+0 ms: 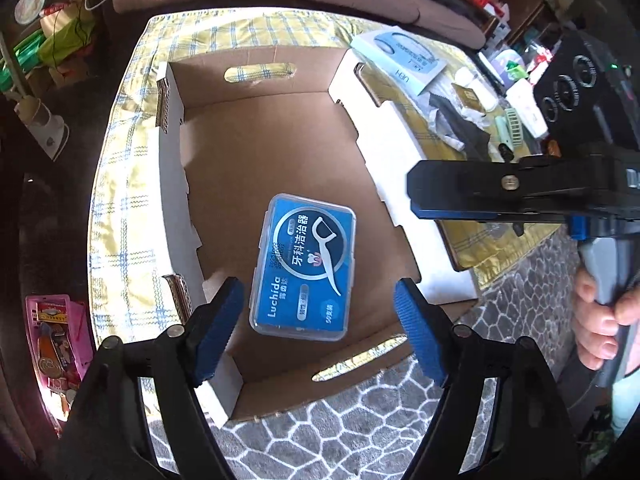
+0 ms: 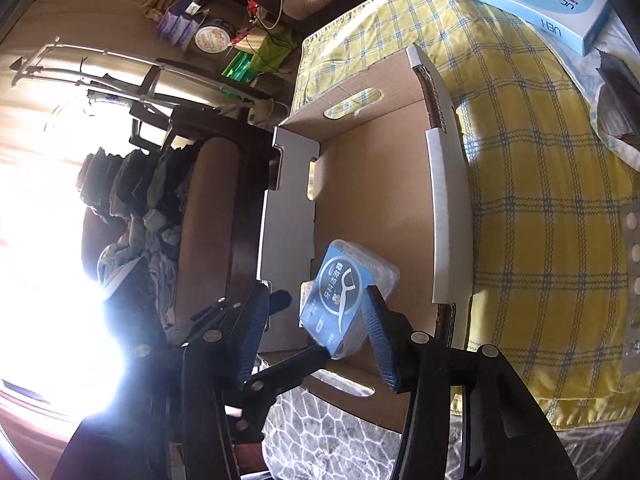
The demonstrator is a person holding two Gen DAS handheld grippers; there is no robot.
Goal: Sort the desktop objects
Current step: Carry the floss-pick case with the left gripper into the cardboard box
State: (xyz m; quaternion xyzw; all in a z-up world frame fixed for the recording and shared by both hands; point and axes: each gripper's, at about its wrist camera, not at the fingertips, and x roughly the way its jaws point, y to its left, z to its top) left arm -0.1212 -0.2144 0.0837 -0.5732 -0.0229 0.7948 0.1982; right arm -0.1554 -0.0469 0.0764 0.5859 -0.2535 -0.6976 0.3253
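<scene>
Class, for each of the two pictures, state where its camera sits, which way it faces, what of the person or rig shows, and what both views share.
Left wrist: on the left hand-held gripper, facing steeply down into the cardboard box; its open fingers, the right hand-held gripper and a hand show.
Right wrist: on the right hand-held gripper, looking along the box; both grippers' fingers show.
Shared: the floss pick case in the box, the checked cloth.

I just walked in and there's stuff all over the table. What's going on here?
A person with a handheld gripper in each hand is sorting desk items into a cardboard box. A blue dental floss pick case lies on the box floor, the only item in it. The left gripper hangs open right above the case, its pads clear of it. The right gripper is also open and empty. A light blue carton and other small items wait on the yellow plaid cloth.
</scene>
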